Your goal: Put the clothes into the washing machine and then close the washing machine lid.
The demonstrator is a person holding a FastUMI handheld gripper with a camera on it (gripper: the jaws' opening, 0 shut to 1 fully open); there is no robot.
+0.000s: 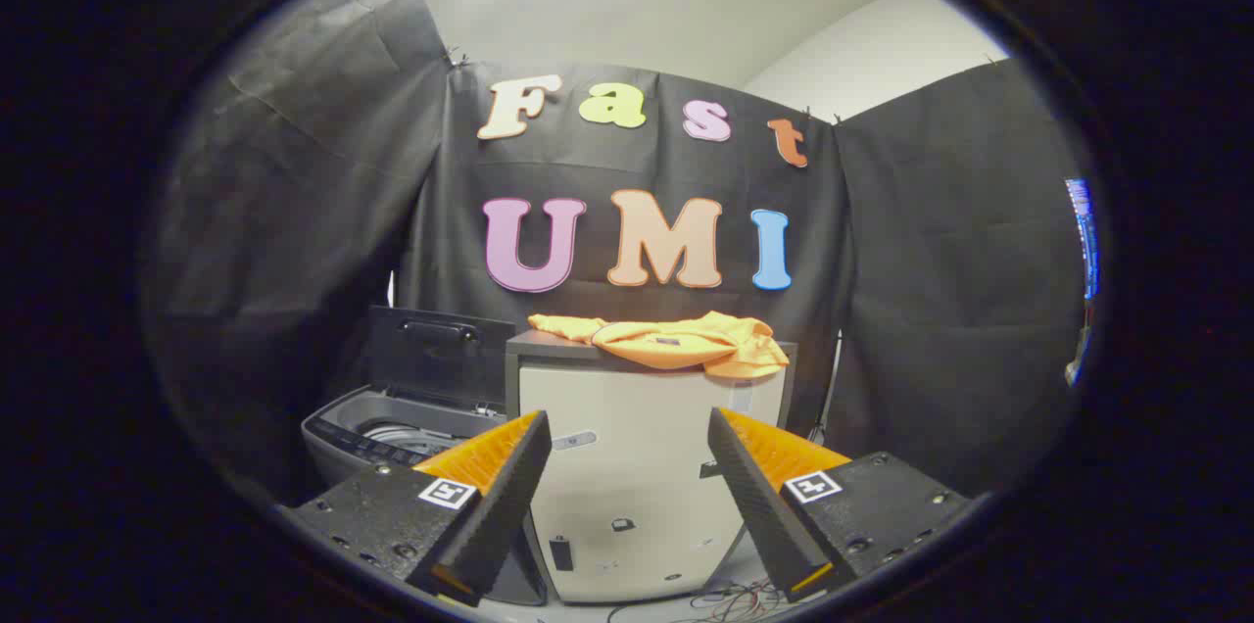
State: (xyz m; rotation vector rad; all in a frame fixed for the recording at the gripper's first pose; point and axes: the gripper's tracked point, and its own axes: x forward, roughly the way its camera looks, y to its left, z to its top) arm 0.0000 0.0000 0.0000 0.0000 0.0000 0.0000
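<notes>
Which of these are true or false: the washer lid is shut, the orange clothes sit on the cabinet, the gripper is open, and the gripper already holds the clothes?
1. The washing machine lid is shut. False: it stands raised.
2. The orange clothes lie on top of the cabinet. True.
3. The gripper is open. True.
4. The gripper holds the clothes. False: they lie beyond the fingers, untouched.

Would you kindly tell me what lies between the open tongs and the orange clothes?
In the gripper view, the pale cabinet front fills the gap between the open tongs and the orange clothes lying on top.
</notes>
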